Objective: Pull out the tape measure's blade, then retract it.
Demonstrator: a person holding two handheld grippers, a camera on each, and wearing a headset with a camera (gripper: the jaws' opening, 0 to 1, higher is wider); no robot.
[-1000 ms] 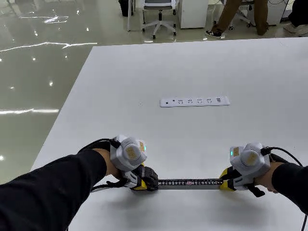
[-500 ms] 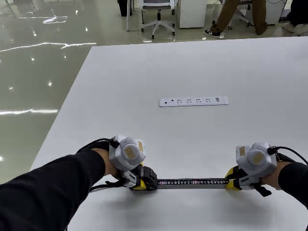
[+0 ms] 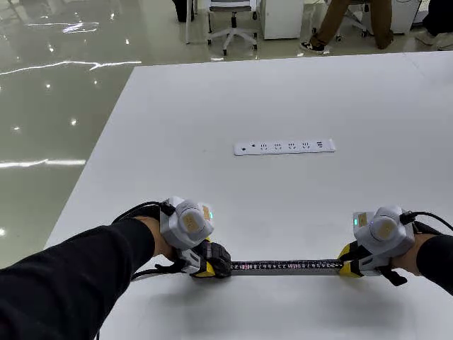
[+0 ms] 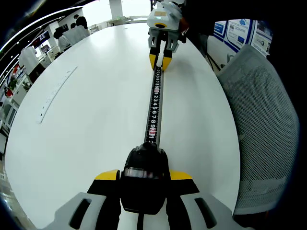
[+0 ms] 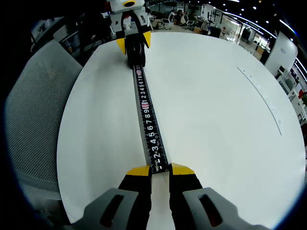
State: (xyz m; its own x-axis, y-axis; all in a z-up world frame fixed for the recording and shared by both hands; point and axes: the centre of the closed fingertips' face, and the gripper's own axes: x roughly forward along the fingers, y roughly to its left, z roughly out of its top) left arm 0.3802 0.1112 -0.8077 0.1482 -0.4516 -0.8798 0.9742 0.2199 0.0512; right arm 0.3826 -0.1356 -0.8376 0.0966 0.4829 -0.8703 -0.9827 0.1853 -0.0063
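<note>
A black tape measure case [image 3: 214,260] [image 4: 145,176] lies on the white table [image 3: 283,99] near its front edge, with my left gripper [image 3: 205,266] [image 4: 144,175] shut on it. The dark numbered blade [image 3: 287,265] [image 4: 154,108] [image 5: 146,122] runs flat along the table from the case to my right gripper [image 3: 347,268] [image 5: 158,169], which is shut on the blade's end. In the left gripper view the right gripper [image 4: 160,61] appears at the far end of the blade. In the right gripper view the left gripper [image 5: 133,45] holds the case at the far end.
A white power strip [image 3: 284,147] [image 4: 55,93] [image 5: 261,98] lies mid-table, beyond the blade. A grey mesh chair [image 4: 266,124] [image 5: 38,110] stands at the table's near edge. Beyond the far edge are a glossy floor, an office chair [image 3: 232,18] and a person's legs [image 3: 340,21].
My right gripper has moved to the right with the blade's end, so more blade is drawn out of the case. The left gripper and case have stayed in place.
</note>
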